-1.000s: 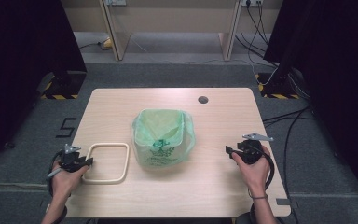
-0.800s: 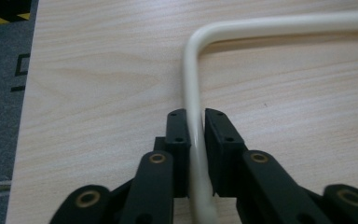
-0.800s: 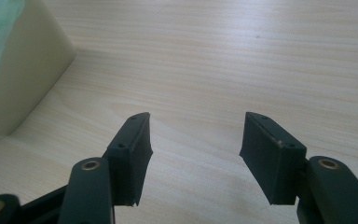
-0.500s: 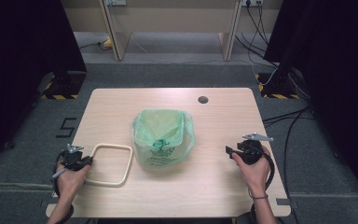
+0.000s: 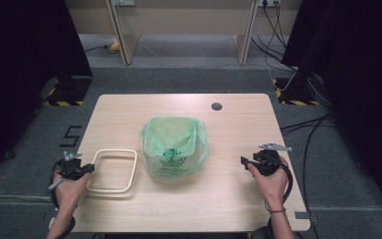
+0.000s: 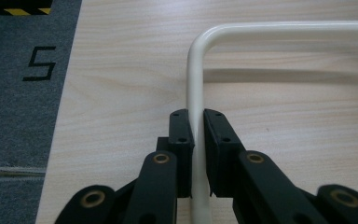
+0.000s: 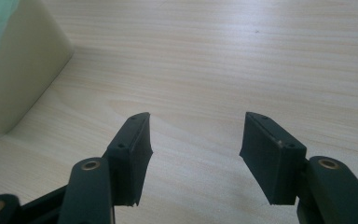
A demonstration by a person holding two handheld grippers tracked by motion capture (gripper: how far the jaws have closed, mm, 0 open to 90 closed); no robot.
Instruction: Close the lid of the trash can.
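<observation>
A: Left claw (image 6: 196, 140) — what's it doing?

B: Its jaws have just been closing, and now they pinch the near-left side of the cream frame (image 6: 197, 79). The rail runs straight up between the two black pads, touching both. In the high view the same claw (image 5: 83, 171) sits at the left edge of the bench (image 5: 129, 114), with the frame (image 5: 110, 171) lying flat on the wood just to its right.

A: And the frame against the bin?

B: Just beside it. The bin (image 5: 173, 147), lined with a green bag, stands upright near the middle of the bench; the frame's right side is close to the bag, whether touching I cannot tell.

A: Right claw?

B: Wide open, holding nothing. Its jaws (image 7: 196, 154) hover over bare wood, with the pale wall of the bin (image 7: 23, 70) off to their left. From above, that claw (image 5: 246, 162) is well apart from the bin, pointing towards it.
</observation>
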